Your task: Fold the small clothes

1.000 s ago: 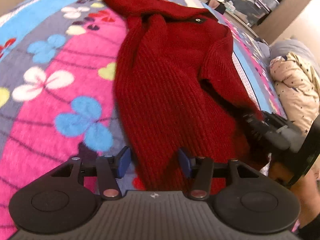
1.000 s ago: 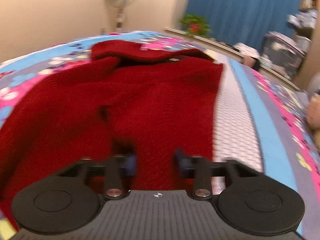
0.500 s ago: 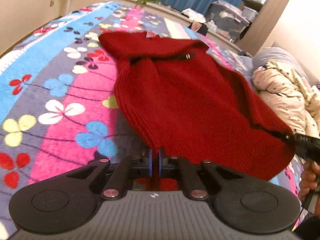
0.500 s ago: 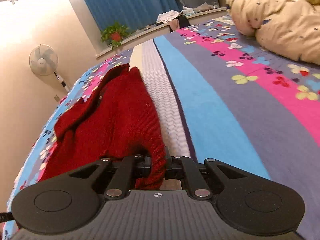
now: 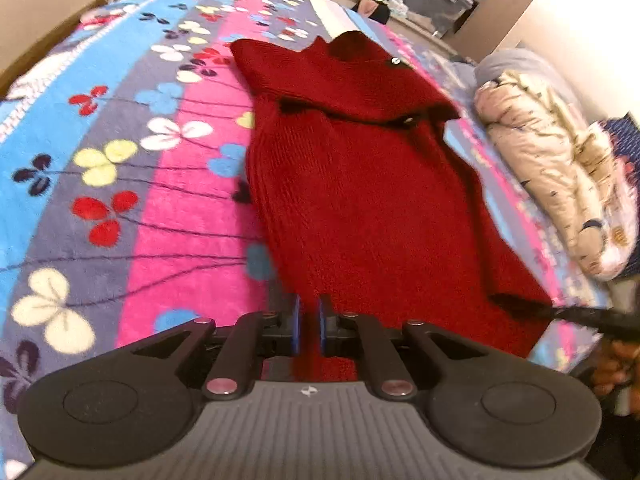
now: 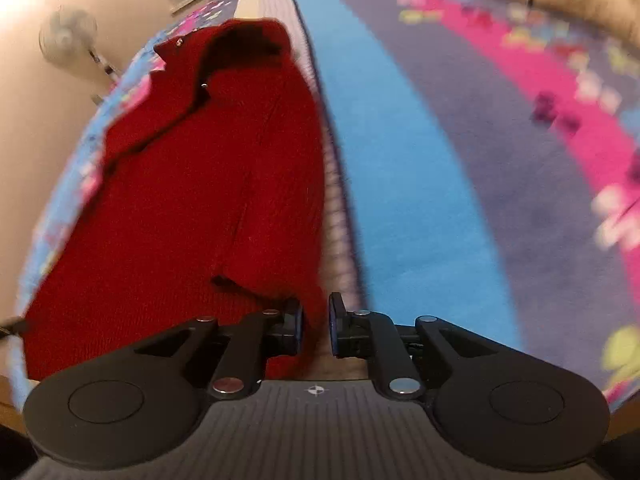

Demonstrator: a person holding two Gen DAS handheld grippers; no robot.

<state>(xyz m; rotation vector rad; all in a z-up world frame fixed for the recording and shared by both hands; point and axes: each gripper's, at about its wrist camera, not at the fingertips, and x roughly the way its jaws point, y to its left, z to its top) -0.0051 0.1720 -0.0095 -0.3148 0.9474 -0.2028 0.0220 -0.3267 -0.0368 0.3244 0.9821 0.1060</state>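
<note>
The red ribbed knit sweater (image 5: 360,184) lies lengthwise on the flower-patterned fleece bed cover (image 5: 120,184). The left gripper (image 5: 308,330) clenches its near left hem corner; the right gripper (image 6: 315,330) clenches the near right corner. Bare cover stretches along both side edges.

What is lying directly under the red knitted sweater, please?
The red sweater is spread on a fleece blanket with pink, blue and grey flowered stripes. The blanket's pattern beneath the sweater is covered, so anything else under it cannot be seen.
</note>
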